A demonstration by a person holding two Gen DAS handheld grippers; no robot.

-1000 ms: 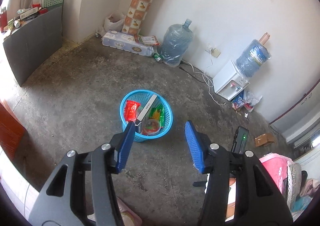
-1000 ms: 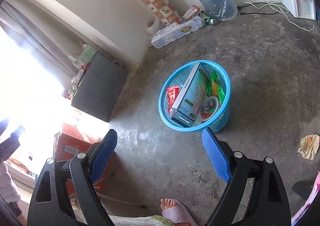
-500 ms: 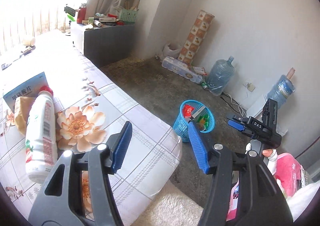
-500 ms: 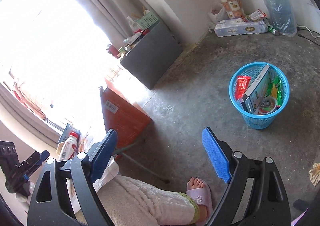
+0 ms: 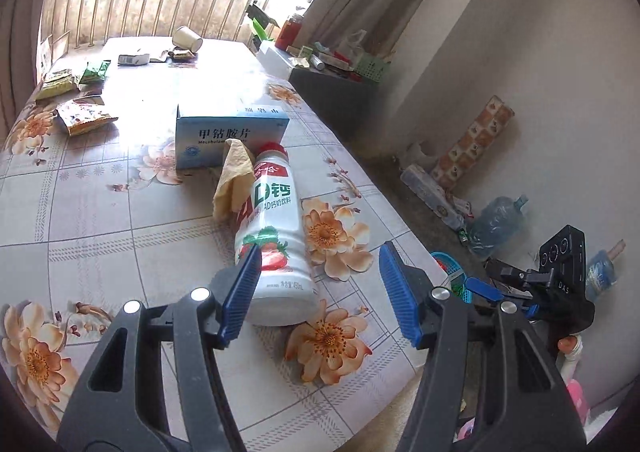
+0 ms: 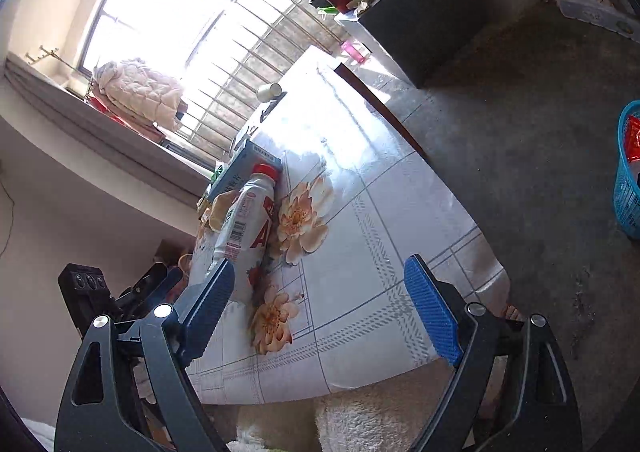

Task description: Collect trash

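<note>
A white milk-drink bottle (image 5: 272, 236) with a red cap lies on its side on the flowered tablecloth (image 5: 120, 220), beside a crumpled tan paper (image 5: 232, 180) and a blue-and-white box (image 5: 228, 140). My left gripper (image 5: 320, 292) is open just above the bottle's base. My right gripper (image 6: 320, 312) is open and empty over the table's near corner; it also shows in the left wrist view (image 5: 532, 292). The bottle also shows in the right wrist view (image 6: 248, 220). The blue trash basket (image 6: 628, 172) with wrappers stands on the floor to the right.
Snack packets (image 5: 80, 116), a paper cup (image 5: 186, 38) and small cartons lie at the table's far end. A dark cabinet (image 5: 336, 92) with clutter stands by the wall. Water jugs (image 5: 496, 224) and a paper roll pack (image 5: 428, 192) line the wall.
Both grippers swung away from the floor basket up to the table. The left one now hovers at the lying bottle. Both stayed open.
</note>
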